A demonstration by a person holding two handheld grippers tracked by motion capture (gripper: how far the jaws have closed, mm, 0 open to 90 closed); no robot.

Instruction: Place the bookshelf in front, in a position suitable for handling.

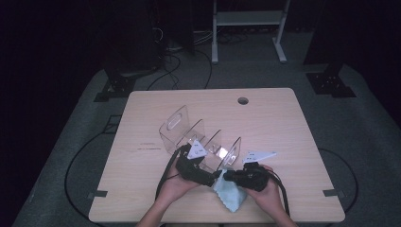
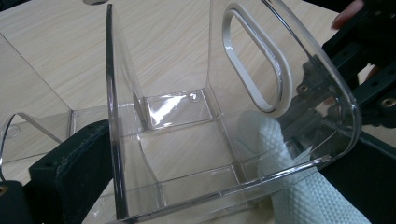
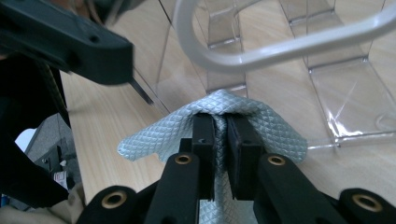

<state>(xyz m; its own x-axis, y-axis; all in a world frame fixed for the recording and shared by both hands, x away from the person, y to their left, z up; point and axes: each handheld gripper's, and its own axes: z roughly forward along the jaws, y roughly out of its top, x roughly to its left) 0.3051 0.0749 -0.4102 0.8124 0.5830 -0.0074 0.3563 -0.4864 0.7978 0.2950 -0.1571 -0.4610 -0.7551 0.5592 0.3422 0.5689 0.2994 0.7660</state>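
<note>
At the near edge of the table [image 1: 142, 118], starting from your left, the left gripper [image 1: 215, 176] holds the clear acrylic organizer [image 1: 198, 137] by one of its upright dividers. In the left gripper view the black jaws sit either side of the transparent divider wall [image 2: 112, 140], one pad [image 2: 84, 163] against its left face, so treat this gripper as clamped on the organizer and steadying it. Moving rightward, the end panel with its oval handle cut-out [image 2: 254, 70] stands just in front of the cloth [image 2: 299, 186]. The right gripper [image 3: 220, 126] has its jaws nearly together, pinching a fold of the pale blue textured cloth [image 3: 159, 135]; the pinched peak of the fabric rises above the fingertips and rests against the foot of the end panel. In the high view the rest of the cloth [image 1: 230, 194] trails on the table between your hands. Judged from this arrangement, the work in hand is wiping the organizer: the grasp of both items is complete and the cloth has reached the near end panel, but the inner compartments [image 2: 187, 154] and the far dividers appear untouched, so most of the wiping is probably ahead of you.
</note>
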